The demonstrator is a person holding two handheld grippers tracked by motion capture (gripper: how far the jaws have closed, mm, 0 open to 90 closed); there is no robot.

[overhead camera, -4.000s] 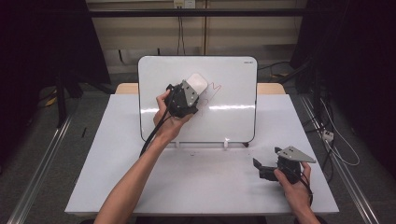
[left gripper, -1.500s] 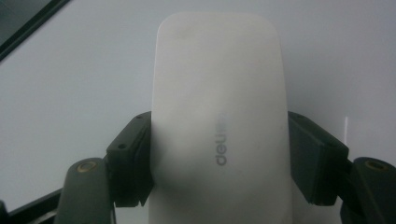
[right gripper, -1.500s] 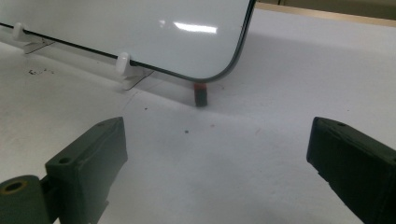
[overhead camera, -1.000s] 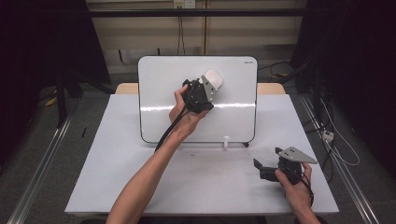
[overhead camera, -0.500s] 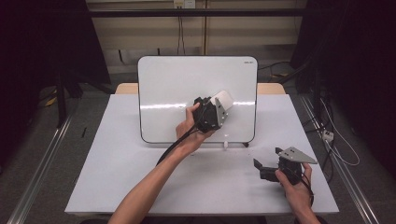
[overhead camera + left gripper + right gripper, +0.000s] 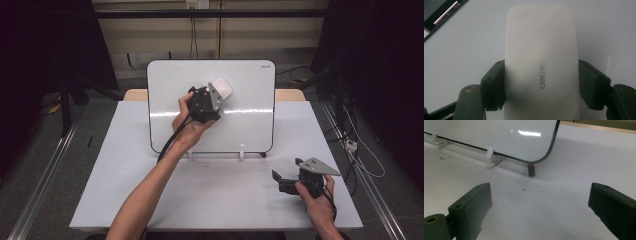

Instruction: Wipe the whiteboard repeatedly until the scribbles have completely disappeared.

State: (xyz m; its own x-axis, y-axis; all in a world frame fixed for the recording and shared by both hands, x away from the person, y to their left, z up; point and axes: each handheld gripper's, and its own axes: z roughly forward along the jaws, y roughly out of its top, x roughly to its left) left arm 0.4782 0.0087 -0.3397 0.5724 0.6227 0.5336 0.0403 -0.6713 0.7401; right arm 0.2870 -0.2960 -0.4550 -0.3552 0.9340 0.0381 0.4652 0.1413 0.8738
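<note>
A white board (image 6: 250,75) stands upright at the back of the table. My left gripper (image 6: 216,97) is raised in front of the board's middle, shut on a white eraser (image 6: 221,90) whose face lies against the board. In the left gripper view the eraser (image 6: 540,57), marked "deli", sits clamped between both black fingers (image 6: 492,85) with the board's surface (image 6: 469,45) right behind it. My right gripper (image 6: 281,182) rests low on the table at the front right. Its jaws stand wide apart in the right gripper view (image 6: 541,205), with nothing between them.
The white tabletop (image 6: 150,200) spreads out in front of the board. White clips (image 6: 490,152) hold the board's bottom edge. A small dark block with a red top (image 6: 531,169) stands under the board's lower right corner. Small dark specks lie near the board's foot.
The left gripper, holding the eraser, slid down and right across the board, then came back up and left. The right gripper has kept still.
</note>
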